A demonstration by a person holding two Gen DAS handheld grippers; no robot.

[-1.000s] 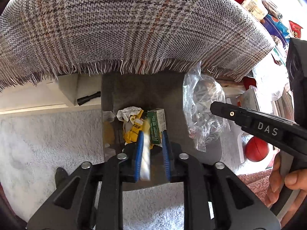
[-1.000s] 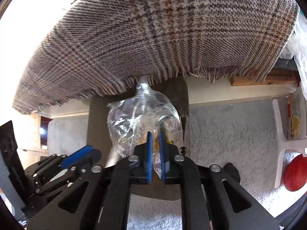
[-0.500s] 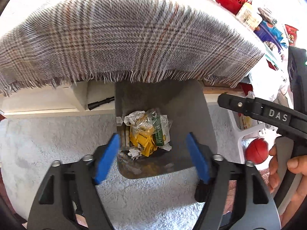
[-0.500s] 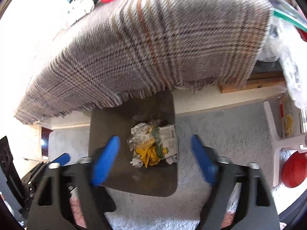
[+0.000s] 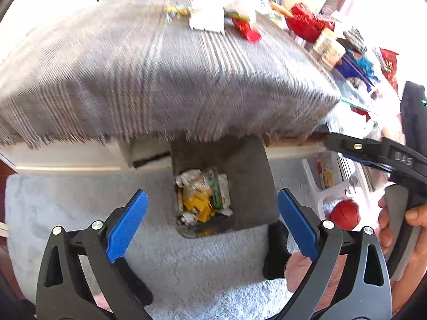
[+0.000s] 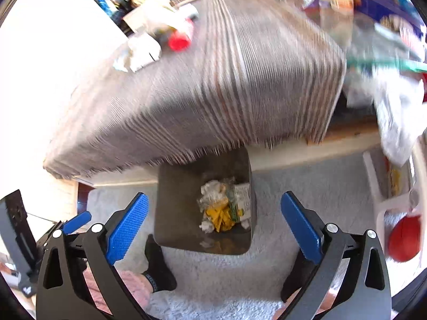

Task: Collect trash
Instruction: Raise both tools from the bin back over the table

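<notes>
A grey bin [image 5: 240, 165] stands on the rug under the table's edge, holding crumpled paper, yellow wrappers, a green-white carton and clear plastic [image 5: 202, 200]. My left gripper [image 5: 212, 194] hangs above it, its jaws opening wide with nothing between them. My right gripper [image 6: 214, 196] hovers over the same bin [image 6: 178, 200] and its trash [image 6: 226, 208], its jaws also opening and empty. On the plaid-covered table [image 5: 160, 80] lie white paper [image 5: 206, 20] and a red-capped item [image 5: 246, 30], blurred.
A red ball [image 5: 344, 214] lies on the pale shaggy rug [image 5: 213, 266] to the right, beside a white plastic leg [image 6: 373, 186]. Feet in black socks [image 6: 157, 264] stand close to the bin. Packets and boxes [image 5: 360, 64] crowd the table's right end.
Both grippers went from shut to wide open. The clear bag and the white piece left the jaws and lie in the bin. Both views rose, showing the table top.
</notes>
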